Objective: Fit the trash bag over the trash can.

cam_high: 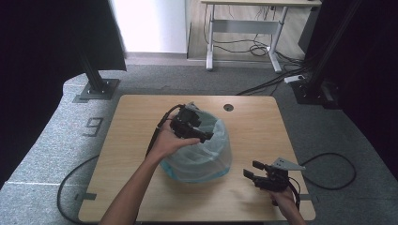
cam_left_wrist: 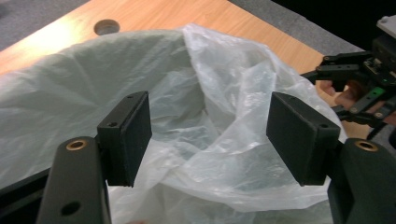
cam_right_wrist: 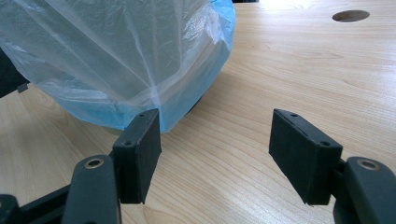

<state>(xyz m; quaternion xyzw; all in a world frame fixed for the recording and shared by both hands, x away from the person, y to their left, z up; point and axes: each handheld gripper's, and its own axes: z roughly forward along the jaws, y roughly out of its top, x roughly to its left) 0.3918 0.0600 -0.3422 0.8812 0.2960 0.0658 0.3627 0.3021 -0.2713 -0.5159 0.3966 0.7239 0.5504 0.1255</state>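
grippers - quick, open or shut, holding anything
left gripper: open over the plastic bag liner, gripping nothing.
right gripper: open, empty, above the wooden table beside the bin.

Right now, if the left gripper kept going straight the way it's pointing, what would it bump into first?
Probably the plastic bag. The left gripper has its jaws open right above the crumpled liner, with nothing else between them.

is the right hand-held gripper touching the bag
Apart. In the high view the right hand-held gripper sits off to the side of the bag with bare table between them, jaws open and empty.
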